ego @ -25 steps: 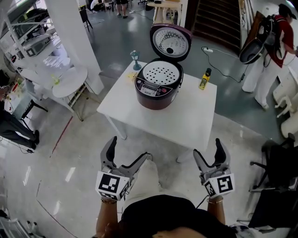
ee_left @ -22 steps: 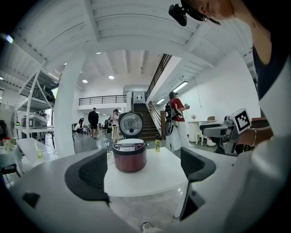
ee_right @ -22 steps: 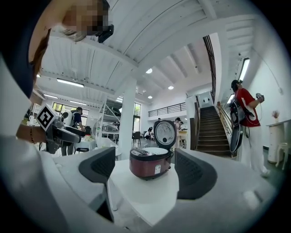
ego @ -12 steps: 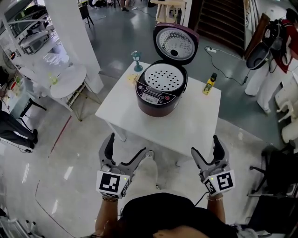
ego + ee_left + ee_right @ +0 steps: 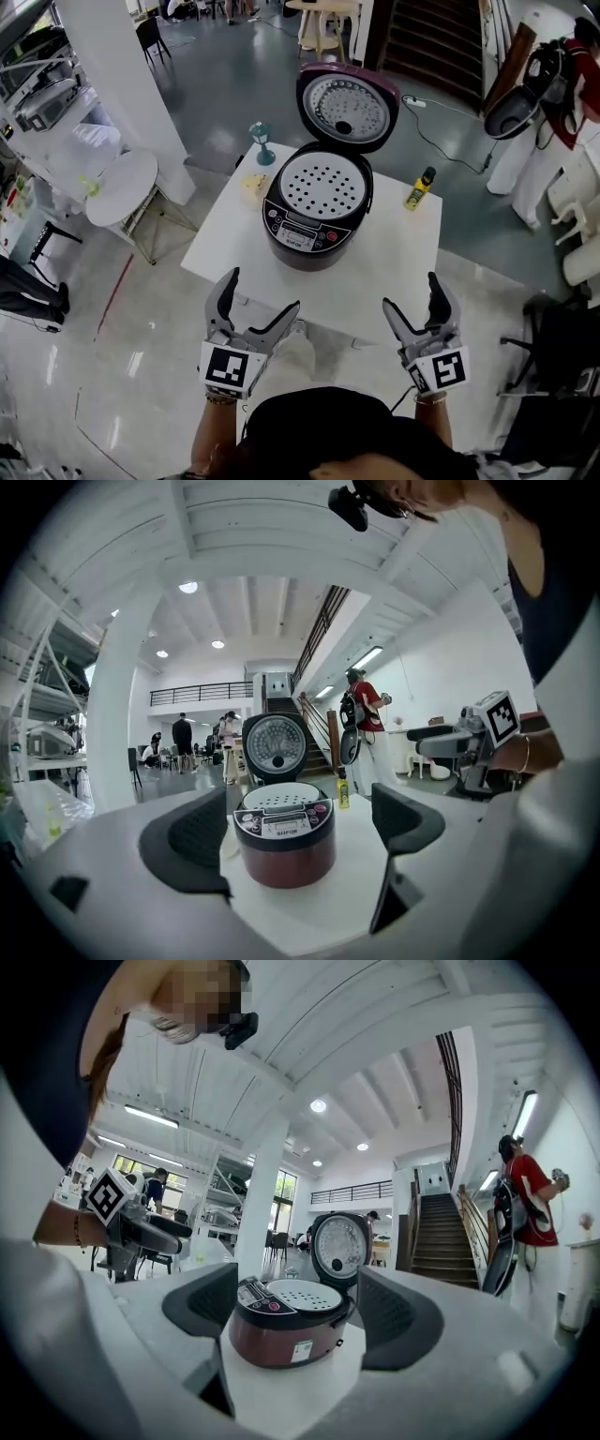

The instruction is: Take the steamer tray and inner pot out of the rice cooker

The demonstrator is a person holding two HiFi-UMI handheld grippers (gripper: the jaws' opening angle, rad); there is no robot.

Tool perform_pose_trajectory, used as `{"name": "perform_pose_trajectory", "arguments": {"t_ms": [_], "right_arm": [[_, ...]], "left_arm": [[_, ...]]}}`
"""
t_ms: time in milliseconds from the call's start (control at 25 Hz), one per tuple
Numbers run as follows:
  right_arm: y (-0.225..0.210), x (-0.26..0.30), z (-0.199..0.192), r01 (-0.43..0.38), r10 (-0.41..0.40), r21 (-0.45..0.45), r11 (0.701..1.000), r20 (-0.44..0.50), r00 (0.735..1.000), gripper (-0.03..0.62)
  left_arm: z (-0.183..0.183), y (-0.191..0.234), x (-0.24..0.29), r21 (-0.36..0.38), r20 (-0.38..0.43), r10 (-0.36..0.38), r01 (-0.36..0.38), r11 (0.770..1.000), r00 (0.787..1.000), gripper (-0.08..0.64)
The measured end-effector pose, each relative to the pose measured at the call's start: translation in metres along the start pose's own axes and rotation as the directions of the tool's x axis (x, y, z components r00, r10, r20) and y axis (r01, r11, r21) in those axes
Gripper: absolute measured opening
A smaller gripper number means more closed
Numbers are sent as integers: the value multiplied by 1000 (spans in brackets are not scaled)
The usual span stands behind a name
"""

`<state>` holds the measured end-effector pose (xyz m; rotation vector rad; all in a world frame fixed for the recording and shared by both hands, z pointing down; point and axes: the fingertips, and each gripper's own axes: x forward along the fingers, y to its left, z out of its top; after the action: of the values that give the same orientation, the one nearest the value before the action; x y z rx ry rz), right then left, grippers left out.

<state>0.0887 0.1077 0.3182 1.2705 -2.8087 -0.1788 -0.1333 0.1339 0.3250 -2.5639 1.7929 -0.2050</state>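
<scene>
Plainly, nothing was gripped yet: the left gripper (image 5: pixel 261 292) and the right gripper (image 5: pixel 412 293) were both spread wide and empty, held short of the rice cooker (image 5: pixel 317 217) and well apart from it, out past the near edge of the table (image 5: pixel 394 253). The steamer tray (image 5: pixel 325 181), white and full of holes, sat in the cooker's mouth; the inner pot could not be seen and presumably lay beneath it.

The likeliest trouble was at the tray's rim. It looked thin and sat low inside the cooker's collar, so a jaw that bit shallow might slip off, or tip the tray as it rose. The lid (image 5: pixel 347 108) stood open right behind the cooker – a lift that drifted backward could knock against it. Pulling on one side only might also drag the whole cooker across the smooth top.

To the cooker's right a yellow bottle (image 5: pixel 418 187) stood near the far edge and could be toppled by a wide swing. To the cooker's left lay a small pale item (image 5: pixel 251 184), with the table edge close beyond it. The broadest bare room lay in front of the cooker and to its front right – the safer place, I judged, for setting things down.
</scene>
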Motion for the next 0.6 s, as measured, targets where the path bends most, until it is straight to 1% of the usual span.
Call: {"name": "perform_pose_trajectory", "arguments": {"t_ms": [80,120,200,320,600], "right_arm": [[-7,15,2,7,-7,3,1000,-1,1000,390],[-12,22,2,15,-15,10,1000,2,1000,390],[-20,36,2,34,-35,23,999,1,999,385],[-31,59,-3,47,-46,36,998,-27,999,385],[-44,110,-12,69,-66,38,997,-72,995,385]], "left_arm": [[11,11,16,-30,40,-22,23,999,999,477],[13,17,24,-40,41,-35,36,999,999,477],[10,28,39,-30,14,-47,47,998,999,477],[3,43,59,-18,-40,-46,45,999,998,477],[-8,75,100,-55,-82,-60,56,997,995,477]]}}
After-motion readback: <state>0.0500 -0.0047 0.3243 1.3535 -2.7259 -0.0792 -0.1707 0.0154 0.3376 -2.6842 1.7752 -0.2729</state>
